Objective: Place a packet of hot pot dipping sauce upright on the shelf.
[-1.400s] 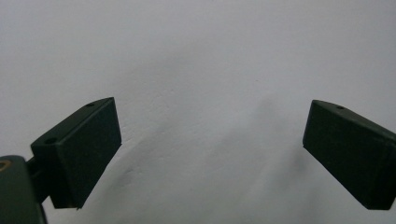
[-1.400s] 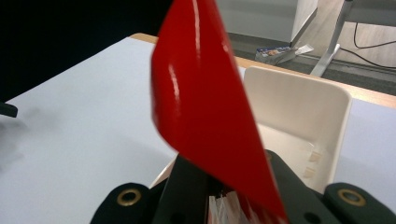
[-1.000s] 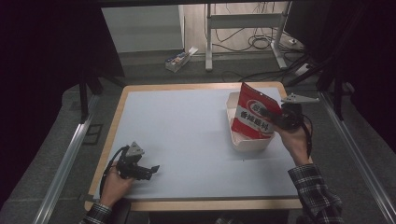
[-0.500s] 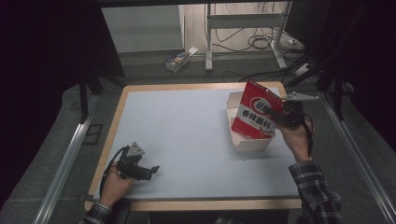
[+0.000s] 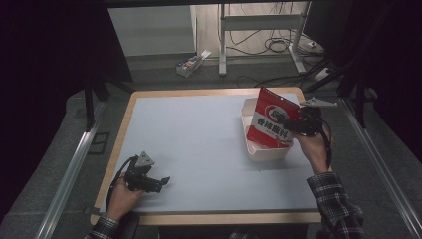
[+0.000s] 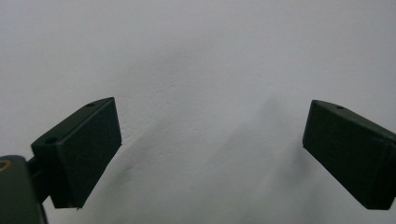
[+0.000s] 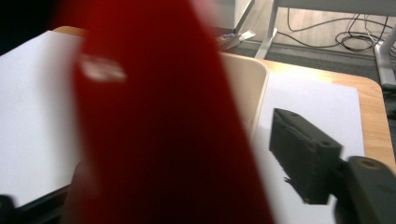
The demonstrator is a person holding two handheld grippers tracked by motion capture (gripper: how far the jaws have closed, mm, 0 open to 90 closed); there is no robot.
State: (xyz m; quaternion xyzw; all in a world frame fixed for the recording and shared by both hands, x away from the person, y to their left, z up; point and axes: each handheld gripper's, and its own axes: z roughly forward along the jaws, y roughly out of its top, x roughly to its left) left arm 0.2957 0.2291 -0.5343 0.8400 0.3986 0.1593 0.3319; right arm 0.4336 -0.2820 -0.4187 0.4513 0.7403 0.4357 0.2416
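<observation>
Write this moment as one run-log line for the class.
right tool: jaws just opening, red snack bag between them, standing in beige tray | left tool: open, empty, resting on table

High overhead view; 2 close gripper views, sharing table (image 5: 199,144)

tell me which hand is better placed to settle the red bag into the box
Right: the right gripper is at the red bag standing in the beige box, its jaws just opening. The left gripper rests far across the table.
</observation>
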